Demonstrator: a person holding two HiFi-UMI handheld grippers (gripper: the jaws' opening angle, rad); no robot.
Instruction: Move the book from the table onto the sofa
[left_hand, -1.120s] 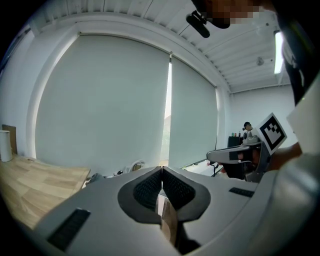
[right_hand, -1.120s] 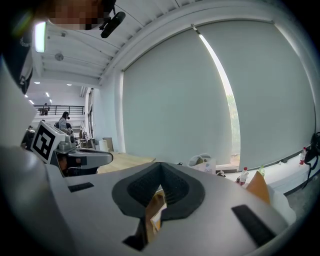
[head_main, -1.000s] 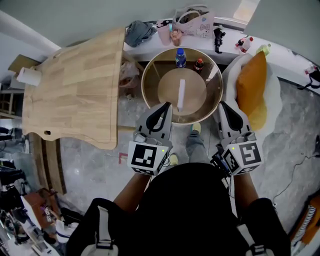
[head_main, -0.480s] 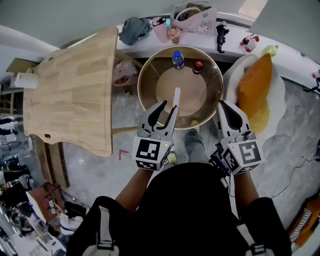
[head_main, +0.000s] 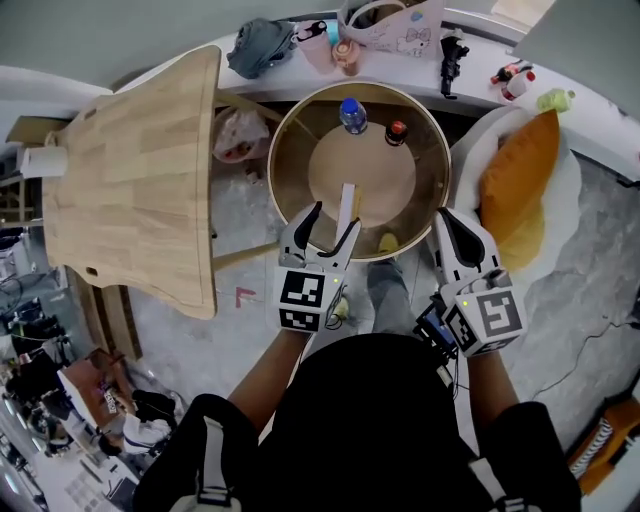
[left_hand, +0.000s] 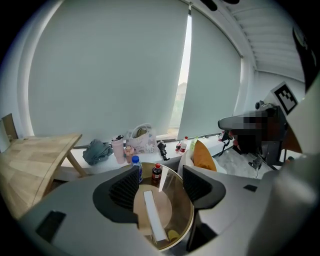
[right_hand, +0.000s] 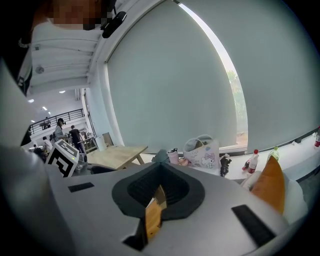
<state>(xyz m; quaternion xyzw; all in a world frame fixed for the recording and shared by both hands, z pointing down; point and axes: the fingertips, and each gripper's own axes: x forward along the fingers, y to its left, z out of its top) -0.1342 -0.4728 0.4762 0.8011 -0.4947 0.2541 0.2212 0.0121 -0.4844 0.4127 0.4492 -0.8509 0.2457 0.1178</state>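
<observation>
Book on round table, just beyond L claw; jaws opening, empty.

Head overhead, gripper views seemingly level, sharing bag

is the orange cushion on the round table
No, the orange cushion lies on the white sofa beside the round table.

I see a blue-capped bottle just beside a red-capped bottle; on the white surface behind, a grey cloth near a pink cup.
</observation>
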